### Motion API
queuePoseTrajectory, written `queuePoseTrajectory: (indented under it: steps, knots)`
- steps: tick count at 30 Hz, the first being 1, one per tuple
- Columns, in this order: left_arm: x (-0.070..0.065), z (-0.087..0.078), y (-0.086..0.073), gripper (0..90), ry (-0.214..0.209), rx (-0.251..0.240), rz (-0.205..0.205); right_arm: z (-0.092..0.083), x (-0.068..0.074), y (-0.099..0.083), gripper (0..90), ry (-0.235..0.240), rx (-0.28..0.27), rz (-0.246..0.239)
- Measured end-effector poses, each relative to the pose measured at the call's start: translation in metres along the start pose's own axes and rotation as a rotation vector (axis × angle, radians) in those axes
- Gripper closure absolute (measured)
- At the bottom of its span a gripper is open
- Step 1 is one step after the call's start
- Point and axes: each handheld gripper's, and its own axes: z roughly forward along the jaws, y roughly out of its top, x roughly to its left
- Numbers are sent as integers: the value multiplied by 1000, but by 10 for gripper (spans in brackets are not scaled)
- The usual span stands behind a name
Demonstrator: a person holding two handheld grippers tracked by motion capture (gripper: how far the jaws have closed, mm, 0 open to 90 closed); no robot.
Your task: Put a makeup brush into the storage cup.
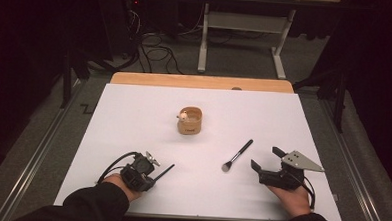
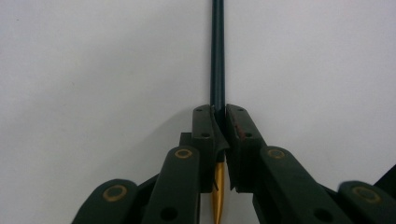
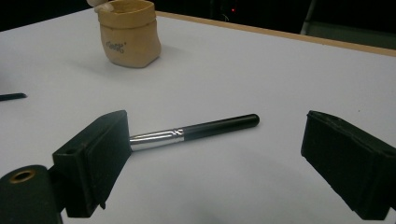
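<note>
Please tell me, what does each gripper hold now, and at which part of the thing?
The left gripper holds a thin dark stick near its gold end. The right gripper holds nothing; its jaws stand open around the brush.

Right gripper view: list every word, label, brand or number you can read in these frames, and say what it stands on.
Tan pouch: a short dark print low on its front, too small and blurred to read.
Brush: no print on the handle or the silver ferrule.
White sheet: none.
Left gripper, thin stick: none.
Right gripper: none.
</note>
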Motion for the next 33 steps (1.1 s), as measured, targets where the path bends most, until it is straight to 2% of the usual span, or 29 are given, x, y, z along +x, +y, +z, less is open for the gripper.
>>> queuePoseTrajectory:
  steps: [10, 17, 27, 33]
  knots:
    - [-1, -1, 4, 831, 6, 14, -5, 0, -1, -1, 93, 1, -1, 9]
    - [-1, -11, 9, 831, 4, 14, 1, 0, -2, -1, 94, 3, -1, 12]
    - [6, -42, 20, 831, 7, 1, 7, -1, -2, -2, 95, 7, -2, 24]
    - [14, -68, 34, 831, 1, -10, 15, 0, -2, -2, 95, 5, -1, 31]
